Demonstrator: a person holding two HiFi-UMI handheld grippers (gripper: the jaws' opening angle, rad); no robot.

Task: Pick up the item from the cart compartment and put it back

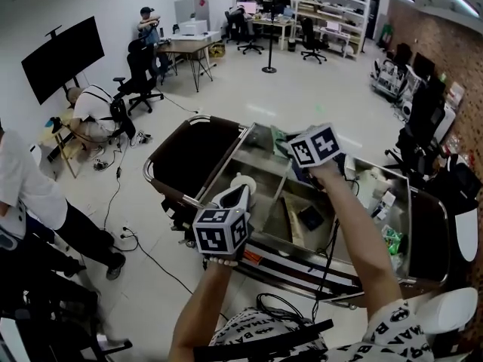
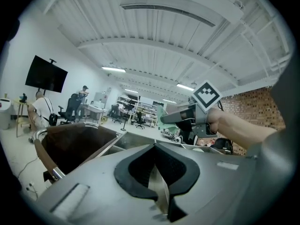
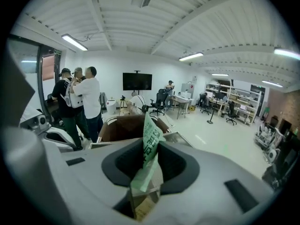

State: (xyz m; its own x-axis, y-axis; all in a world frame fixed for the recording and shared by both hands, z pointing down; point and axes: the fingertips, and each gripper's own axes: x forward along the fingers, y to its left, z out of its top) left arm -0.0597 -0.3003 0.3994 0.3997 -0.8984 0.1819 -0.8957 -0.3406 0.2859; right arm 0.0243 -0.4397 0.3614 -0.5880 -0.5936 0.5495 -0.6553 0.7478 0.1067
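In the head view, a stainless-steel cart (image 1: 256, 161) with several open compartments and a dark brown bin at its left end stands on a pale floor. The right gripper (image 1: 290, 143), grey with a black-and-white marker cube, is held above the cart's middle compartments. A thin green printed packet (image 1: 278, 136) sticks out of its jaws, lifted clear of the cart. The left gripper (image 1: 241, 193), of the same build, hangs over the cart's near left compartment.

In the left gripper view, that gripper's jaws are pressed together with nothing between them, leaving only a narrow bright seam. The cart's brown bin lies beyond them to the lower left, and the right gripper shows above the cart's far side, gripped by a bare hand (image 2: 225, 121).

In the right gripper view, the jaws pinch the green packet by its lower end. It stands upright and slightly creased, and the cart's brown bin is just behind it
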